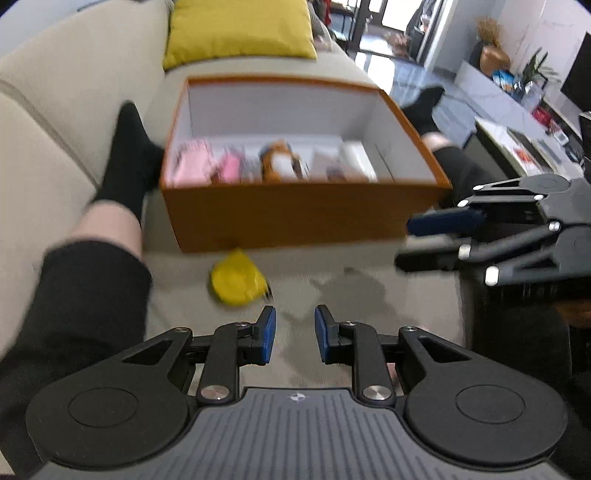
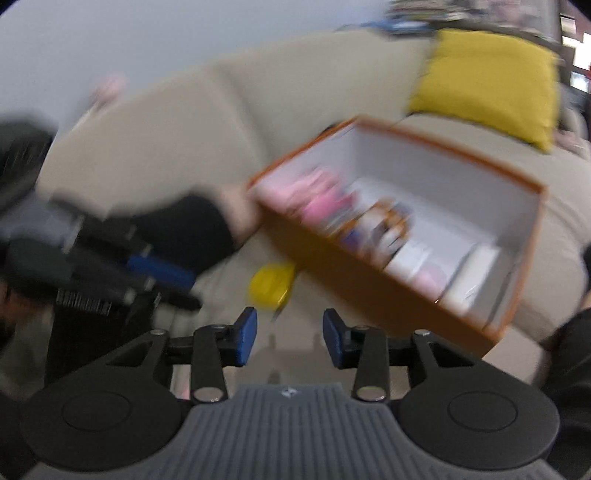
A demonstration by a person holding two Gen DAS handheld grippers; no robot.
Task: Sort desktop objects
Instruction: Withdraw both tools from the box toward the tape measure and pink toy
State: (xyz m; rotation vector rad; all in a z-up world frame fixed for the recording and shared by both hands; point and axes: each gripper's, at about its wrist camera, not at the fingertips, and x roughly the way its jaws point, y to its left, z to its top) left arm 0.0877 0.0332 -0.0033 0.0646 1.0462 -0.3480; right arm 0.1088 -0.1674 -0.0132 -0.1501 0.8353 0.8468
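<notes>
An orange box (image 1: 288,218) with a white inside stands on the beige sofa seat and holds several blurred items: pink things (image 1: 207,166), an orange-and-white toy (image 1: 282,160) and white packets. A small yellow round object (image 1: 236,278) lies on the seat just in front of the box. My left gripper (image 1: 294,338) is open and empty, just short of the yellow object. My right gripper (image 2: 290,334) is open and empty; it shows in the left wrist view (image 1: 424,240) at the right. The box (image 2: 373,291) and the yellow object (image 2: 269,284) also show in the right wrist view.
A yellow cushion (image 1: 240,31) leans on the sofa back (image 1: 74,74) behind the box. The person's legs in black socks (image 1: 125,155) lie on both sides of the box. A low table with items (image 1: 524,147) stands at the far right.
</notes>
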